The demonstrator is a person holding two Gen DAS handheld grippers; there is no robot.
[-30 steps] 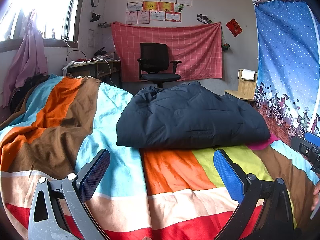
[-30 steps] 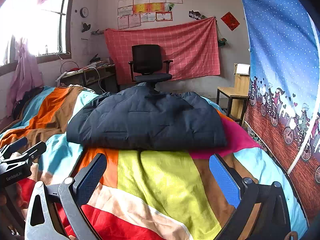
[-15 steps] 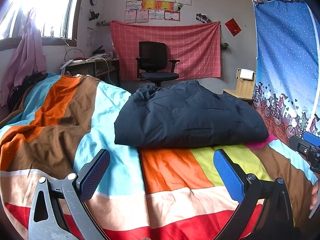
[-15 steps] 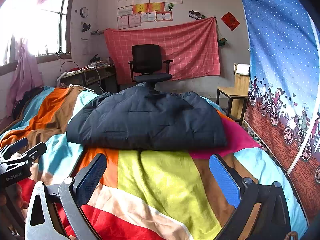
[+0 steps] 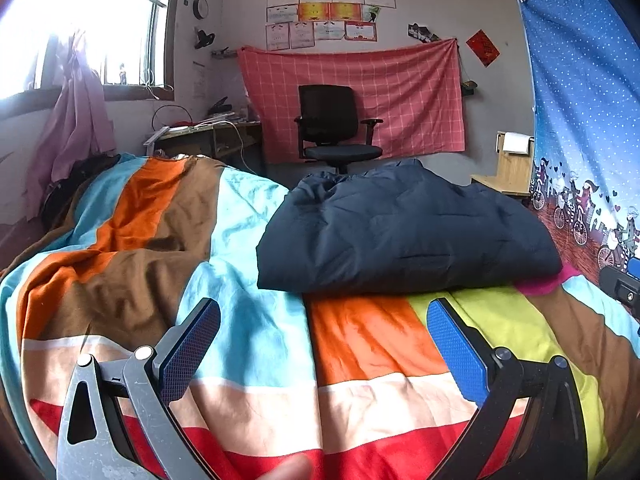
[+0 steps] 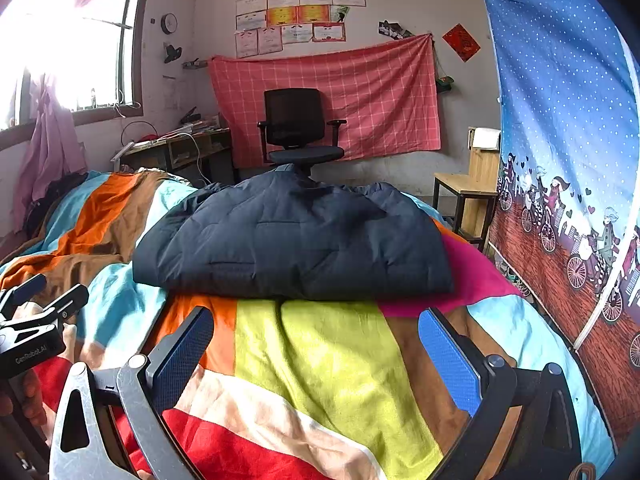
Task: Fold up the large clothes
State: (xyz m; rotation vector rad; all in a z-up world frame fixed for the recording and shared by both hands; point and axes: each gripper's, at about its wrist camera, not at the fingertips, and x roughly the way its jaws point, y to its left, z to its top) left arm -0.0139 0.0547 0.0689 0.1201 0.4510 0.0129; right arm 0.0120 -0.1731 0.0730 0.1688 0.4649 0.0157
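While folded jacket [image 5: 404, 232] stays put, both hand-held grippers [image 5: 322, 344] [image 6: 316, 344] remain released, empty.

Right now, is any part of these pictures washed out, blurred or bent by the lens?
Left wrist view: the window is blown out white, the curtain edge bows, a pale blur sits at the bottom edge. Right wrist view: the same window glares; the navy jacket stays sharp.
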